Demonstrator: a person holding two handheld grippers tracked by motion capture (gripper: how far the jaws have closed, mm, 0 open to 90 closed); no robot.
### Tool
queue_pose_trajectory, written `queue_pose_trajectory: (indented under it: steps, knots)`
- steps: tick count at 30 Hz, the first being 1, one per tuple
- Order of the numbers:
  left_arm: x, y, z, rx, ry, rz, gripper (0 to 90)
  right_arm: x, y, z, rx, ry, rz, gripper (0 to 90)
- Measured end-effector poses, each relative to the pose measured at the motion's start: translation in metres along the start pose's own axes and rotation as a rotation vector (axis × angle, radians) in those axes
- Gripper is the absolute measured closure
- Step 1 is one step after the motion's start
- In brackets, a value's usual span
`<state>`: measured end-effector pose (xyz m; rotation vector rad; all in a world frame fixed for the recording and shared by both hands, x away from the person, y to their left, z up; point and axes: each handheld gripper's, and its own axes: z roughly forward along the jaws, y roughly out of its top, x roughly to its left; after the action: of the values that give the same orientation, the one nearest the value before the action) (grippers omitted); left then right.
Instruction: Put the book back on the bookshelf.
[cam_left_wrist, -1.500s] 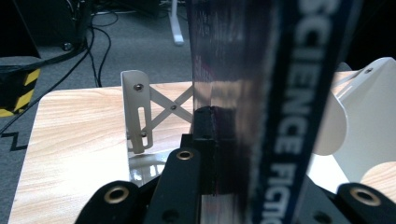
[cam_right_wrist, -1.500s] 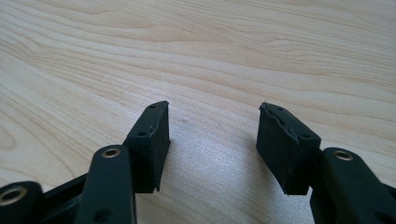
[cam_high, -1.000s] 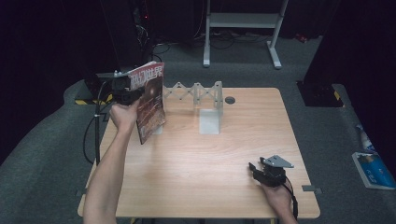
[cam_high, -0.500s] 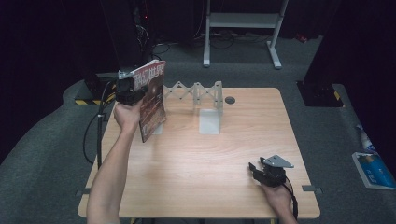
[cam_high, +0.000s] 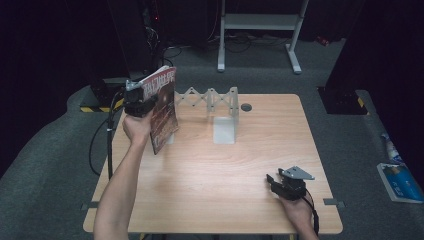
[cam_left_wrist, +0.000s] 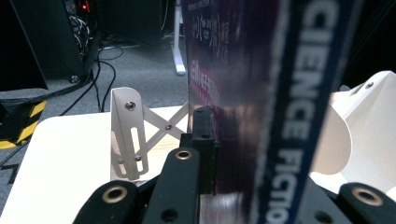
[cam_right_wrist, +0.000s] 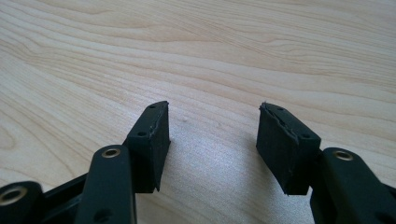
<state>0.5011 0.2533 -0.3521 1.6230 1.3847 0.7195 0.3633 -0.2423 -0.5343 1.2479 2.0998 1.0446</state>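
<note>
The magazine (cam_high: 162, 107) is being held upright, clamped by the left gripper (cam_high: 142, 102); it should be lowered squarely into the white rack (cam_high: 212, 100). The right gripper (cam_high: 280, 184) is resting wide open at lower right.

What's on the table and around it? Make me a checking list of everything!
Surface: wooden table, mostly bare.
Job's things: magazine held upright above the table's left side; white expanding rack at the back.
Clutter: nothing seen.
Grippers: left gripper shut on the magazine; right gripper open, low at the table's near right.
Cables: black cable hanging from the left gripper.
Surroundings: grey carpet, white stand, blue packet on the floor.
</note>
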Motion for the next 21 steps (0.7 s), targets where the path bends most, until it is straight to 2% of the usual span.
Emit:
queue_pose_trajectory:
  steps: [12,21]
  knots:
    - [0.0007,0.0016,-0.0030,0.086,0.014,0.023,81.7,0.0000,0.0000,0.0001,0.000,0.000,0.000,44.2]
    - [0.0006,0.0057,-0.0035,0.140,0.013,0.017,81.9,0.0000,0.0000,0.0001,0.000,0.000,0.000,44.2]
